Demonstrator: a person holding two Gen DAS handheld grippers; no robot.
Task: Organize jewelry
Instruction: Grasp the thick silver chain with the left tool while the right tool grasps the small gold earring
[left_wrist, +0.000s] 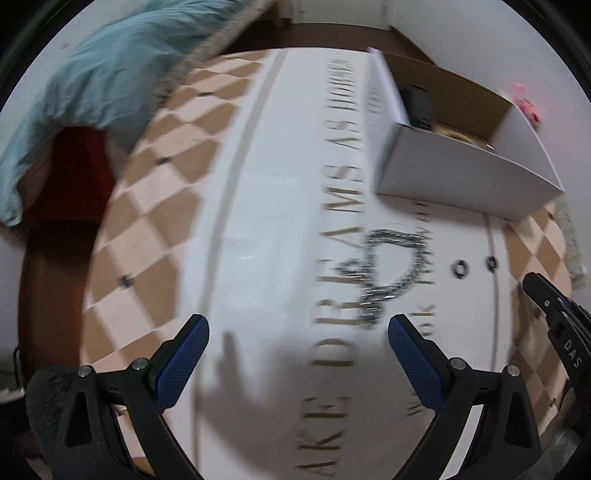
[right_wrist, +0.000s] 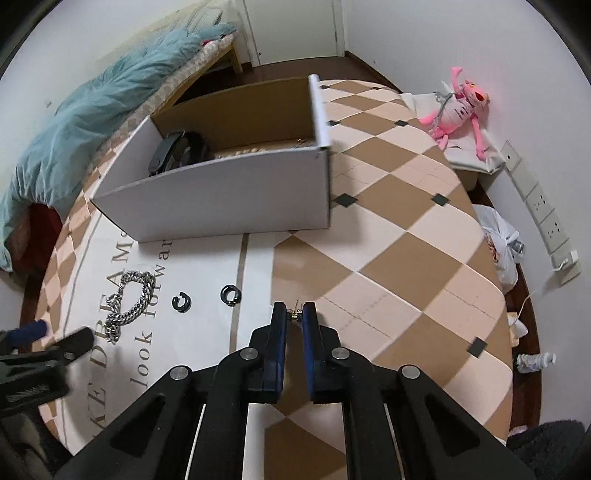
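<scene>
On the checkered mat (right_wrist: 388, 229), my white cardboard box (right_wrist: 229, 192) stands open with a black band already inside. Just short of it lies the silver chain bracelet (left_wrist: 391, 269), heavy-looking, limp and slippery, so I'd pinch a bunched section; my left gripper (left_wrist: 295, 343) hangs wide open and empty over it. My right gripper (right_wrist: 294, 314), nearly closed, nips a tiny light earring (right_wrist: 294, 312), with two black ear cuffs (right_wrist: 231, 292) near the chain.

Checkered tabletop (right_wrist: 406, 236) with white lettered centre panel. Directly on it: open cardboard box (right_wrist: 229, 206) beyond right fingers; silver chain (right_wrist: 129, 299) and two black C-shaped ear cuffs (right_wrist: 180, 301) (right_wrist: 231, 292), left of right fingertips.
</scene>
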